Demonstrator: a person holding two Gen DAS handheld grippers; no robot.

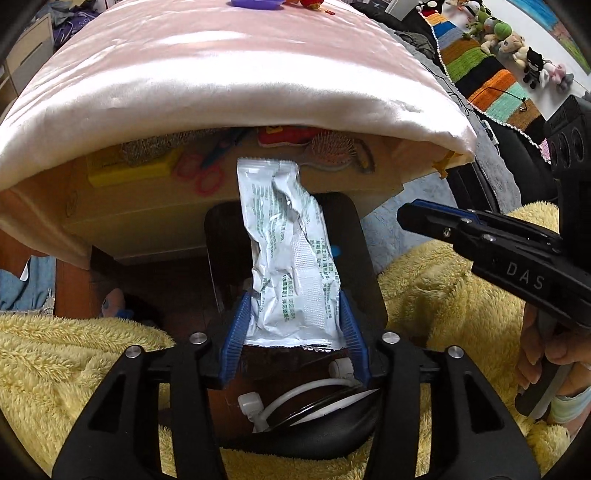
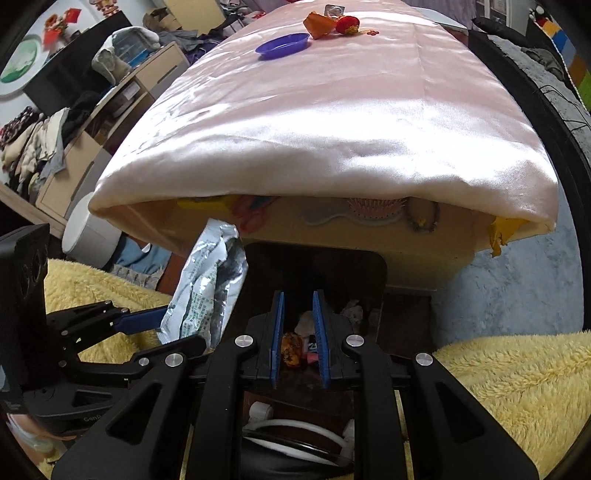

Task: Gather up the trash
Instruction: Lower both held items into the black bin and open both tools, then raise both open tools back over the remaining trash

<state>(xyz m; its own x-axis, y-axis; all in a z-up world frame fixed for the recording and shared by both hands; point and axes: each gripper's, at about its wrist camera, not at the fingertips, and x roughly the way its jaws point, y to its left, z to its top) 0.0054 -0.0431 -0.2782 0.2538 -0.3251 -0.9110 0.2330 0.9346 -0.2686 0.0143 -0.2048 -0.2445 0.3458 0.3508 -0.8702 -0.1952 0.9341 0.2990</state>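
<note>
My left gripper [image 1: 293, 317] is shut on a crumpled silver wrapper [image 1: 288, 251] with green print, holding it upright above a black bin [image 1: 354, 236] on the floor. The wrapper also shows in the right wrist view [image 2: 207, 291], left of centre, with the left gripper [image 2: 162, 325] under it. My right gripper [image 2: 299, 332] is nearly closed with a narrow gap, empty, hovering over the bin [image 2: 369, 273], where several bits of trash [image 2: 291, 349] lie. In the left wrist view the right gripper [image 1: 410, 218] shows at the right. An orange wrapper [image 2: 319, 24] lies on the table's far end.
A table with a pink satin cloth [image 2: 332, 122] stands just ahead, its shelf holding a hairbrush [image 1: 334, 149] and scissors [image 1: 201, 171]. A purple dish [image 2: 282, 46] and red ornament [image 2: 347, 24] sit far on top. Yellow fleece [image 2: 517, 376] flanks both sides.
</note>
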